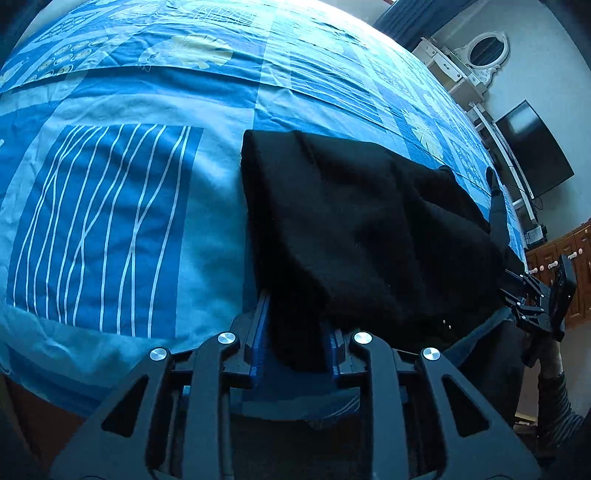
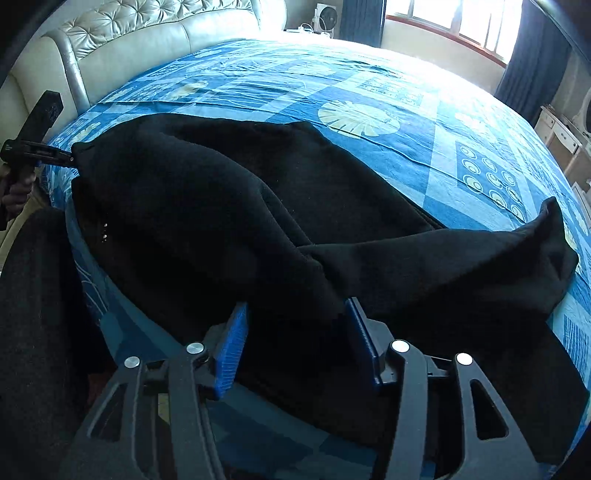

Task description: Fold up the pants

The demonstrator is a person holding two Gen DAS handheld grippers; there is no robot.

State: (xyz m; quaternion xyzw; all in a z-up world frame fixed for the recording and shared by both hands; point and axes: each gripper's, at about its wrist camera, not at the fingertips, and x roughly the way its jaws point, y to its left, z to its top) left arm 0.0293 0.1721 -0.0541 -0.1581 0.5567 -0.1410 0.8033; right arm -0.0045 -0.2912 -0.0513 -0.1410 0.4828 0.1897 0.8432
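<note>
Black pants [image 1: 354,229] lie on a blue patterned bedsheet [image 1: 129,110] near the bed's front edge. In the left wrist view my left gripper [image 1: 297,332] is shut on one end of the pants, with cloth bunched between its blue pads. In the right wrist view the pants [image 2: 221,206] stretch from left to right, and one end rises in a peak at the right [image 2: 550,236]. My right gripper [image 2: 295,317] has its blue fingers set wide with pants cloth between them; they stand apart. The left gripper [image 2: 55,157] shows at the far left, pinching the pants' end.
A padded cream headboard [image 2: 147,40] stands at the far left of the bed. A window with blue curtains [image 2: 461,22] is behind. A white dresser with an oval mirror [image 1: 484,51], a dark TV [image 1: 535,147] and wooden cabinets [image 1: 554,258] line the wall.
</note>
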